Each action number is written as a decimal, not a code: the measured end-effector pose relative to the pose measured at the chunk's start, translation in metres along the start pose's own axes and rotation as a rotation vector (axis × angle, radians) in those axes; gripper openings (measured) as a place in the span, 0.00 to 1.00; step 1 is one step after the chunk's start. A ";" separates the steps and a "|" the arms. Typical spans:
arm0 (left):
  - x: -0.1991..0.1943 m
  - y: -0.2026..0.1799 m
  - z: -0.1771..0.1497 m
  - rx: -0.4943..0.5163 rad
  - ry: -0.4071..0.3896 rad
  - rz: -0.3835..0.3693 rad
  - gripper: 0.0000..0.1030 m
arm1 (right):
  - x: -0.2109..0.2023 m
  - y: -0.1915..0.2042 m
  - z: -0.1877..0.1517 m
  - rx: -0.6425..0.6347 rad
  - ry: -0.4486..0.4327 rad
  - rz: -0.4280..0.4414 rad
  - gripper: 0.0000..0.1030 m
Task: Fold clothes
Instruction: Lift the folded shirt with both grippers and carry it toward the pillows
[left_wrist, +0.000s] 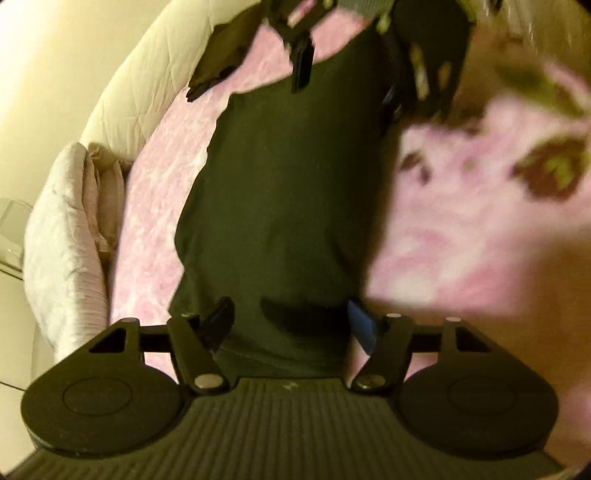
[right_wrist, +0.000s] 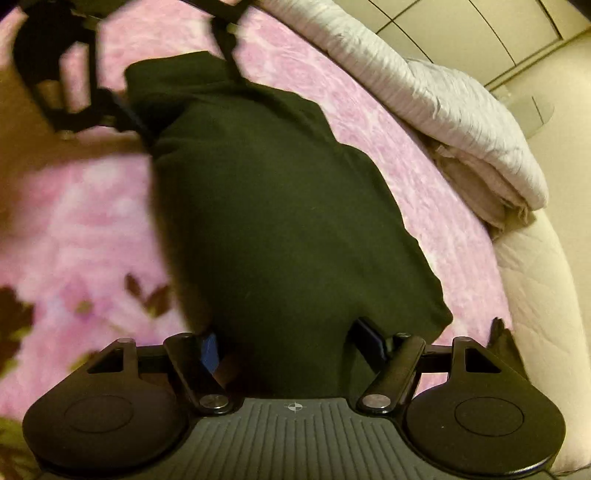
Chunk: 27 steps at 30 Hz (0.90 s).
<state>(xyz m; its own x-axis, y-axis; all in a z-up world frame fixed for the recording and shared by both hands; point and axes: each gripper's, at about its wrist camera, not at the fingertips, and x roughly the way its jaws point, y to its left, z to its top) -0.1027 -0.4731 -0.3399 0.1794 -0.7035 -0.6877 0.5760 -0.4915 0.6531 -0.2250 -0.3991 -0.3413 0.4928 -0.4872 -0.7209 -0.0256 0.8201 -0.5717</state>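
Two grippers: you had both in the dark garment, one at each end of the long fold, each filling the lower part of its own view.
Left gripper (left_wrist: 291, 325): your fingers stood apart, one black finger (left_wrist: 218, 317) at lower left of centre and one blue-padded finger (left_wrist: 364, 328) at lower right, with the garment's near edge lying between them; whether they pinched it or only straddled it, I could not tell.
Right gripper (right_wrist: 291, 343): the same stance, a blue pad (right_wrist: 210, 349) at lower left and a black finger (right_wrist: 369, 338) at lower right, the cloth bunched between them and running under the gripper body; the grip itself was hidden.
Dark garment (left_wrist: 280, 206): it ran as one long dark green strip from the bottom centre of the left view up toward the top, flat on the bedding; in the right view it filled the centre (right_wrist: 288, 221), widest near your fingers.
Far end: your right gripper showed blurred at the top of the left view, touching the garment's far edge; your left one sat at the upper left of the right view.
Pink bedspread (left_wrist: 162, 192): it lay under the garment on both sides, with a leaf print blurred at the right of the left view.
Folded quilt (right_wrist: 461, 122): pale and crumpled, it sat at the upper right of the right view, on the bed's edge, apart from the garment.
White mattress edge (left_wrist: 147, 85): it curved along the upper left of the left view.
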 end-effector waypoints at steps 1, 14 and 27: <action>-0.001 -0.003 0.000 0.002 0.002 -0.010 0.63 | -0.002 -0.001 0.001 0.001 0.003 0.002 0.70; 0.041 0.003 -0.002 0.126 0.053 0.064 0.36 | -0.006 -0.007 0.002 0.005 0.032 0.032 0.69; -0.036 0.071 0.034 0.028 0.091 -0.019 0.15 | -0.073 -0.075 0.027 0.041 0.030 0.082 0.19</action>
<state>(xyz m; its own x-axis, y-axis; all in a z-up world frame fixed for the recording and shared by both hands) -0.0956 -0.5002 -0.2581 0.2416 -0.6449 -0.7251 0.5574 -0.5194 0.6477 -0.2357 -0.4167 -0.2350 0.4645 -0.4264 -0.7762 -0.0286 0.8688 -0.4944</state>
